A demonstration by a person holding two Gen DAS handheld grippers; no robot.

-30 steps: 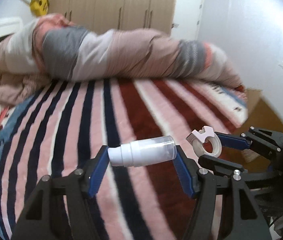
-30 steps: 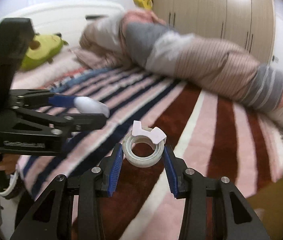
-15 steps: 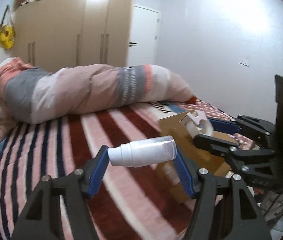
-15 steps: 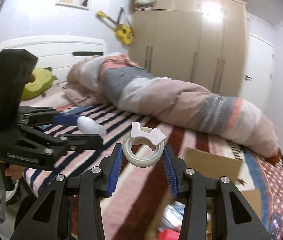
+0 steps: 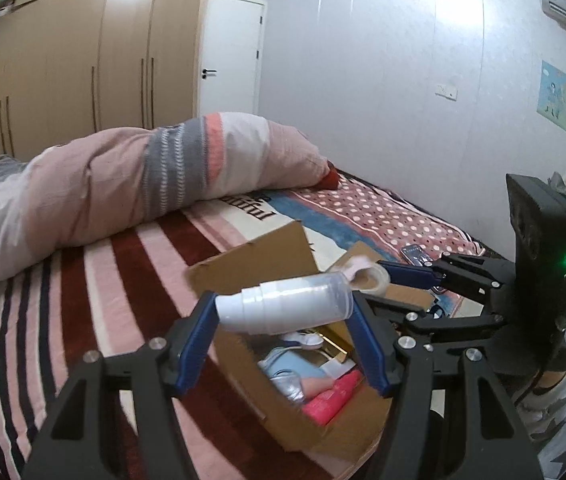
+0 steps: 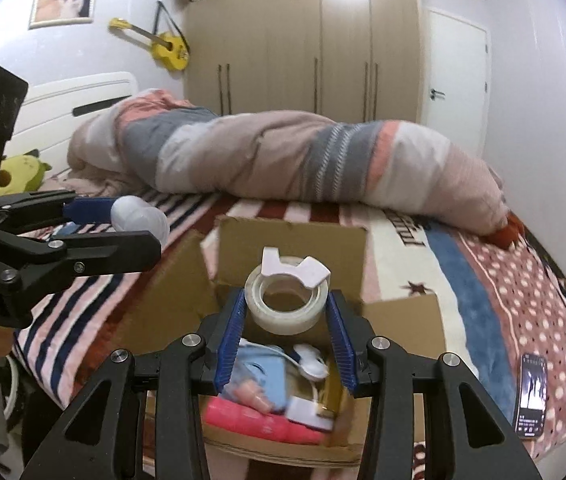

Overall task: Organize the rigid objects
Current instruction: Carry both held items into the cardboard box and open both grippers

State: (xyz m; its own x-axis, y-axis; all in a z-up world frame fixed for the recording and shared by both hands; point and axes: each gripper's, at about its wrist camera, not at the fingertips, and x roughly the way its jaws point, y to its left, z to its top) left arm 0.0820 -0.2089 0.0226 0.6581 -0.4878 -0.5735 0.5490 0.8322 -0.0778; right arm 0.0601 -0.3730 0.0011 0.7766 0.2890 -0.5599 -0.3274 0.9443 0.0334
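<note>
My left gripper (image 5: 285, 312) is shut on a white pump bottle (image 5: 287, 304), held sideways above an open cardboard box (image 5: 267, 252) on the bed. My right gripper (image 6: 287, 316) is shut on a roll of clear tape (image 6: 286, 300) with a white dispenser tab, held over the same box (image 6: 291, 248). The box holds several items, among them a pink tube (image 6: 259, 420) and a light blue object (image 6: 259, 376). The right gripper also shows in the left wrist view (image 5: 367, 280), and the left gripper with the bottle in the right wrist view (image 6: 139, 220).
A rolled striped duvet (image 6: 283, 160) lies across the bed behind the box. A phone (image 6: 531, 392) lies on the dotted blanket right of the box. A green plush toy (image 6: 19, 172) sits by the headboard. Wardrobes and a door stand behind.
Both grippers swung right from over the striped blanket to above the cardboard box, each still holding its object. The box contents came into view.
</note>
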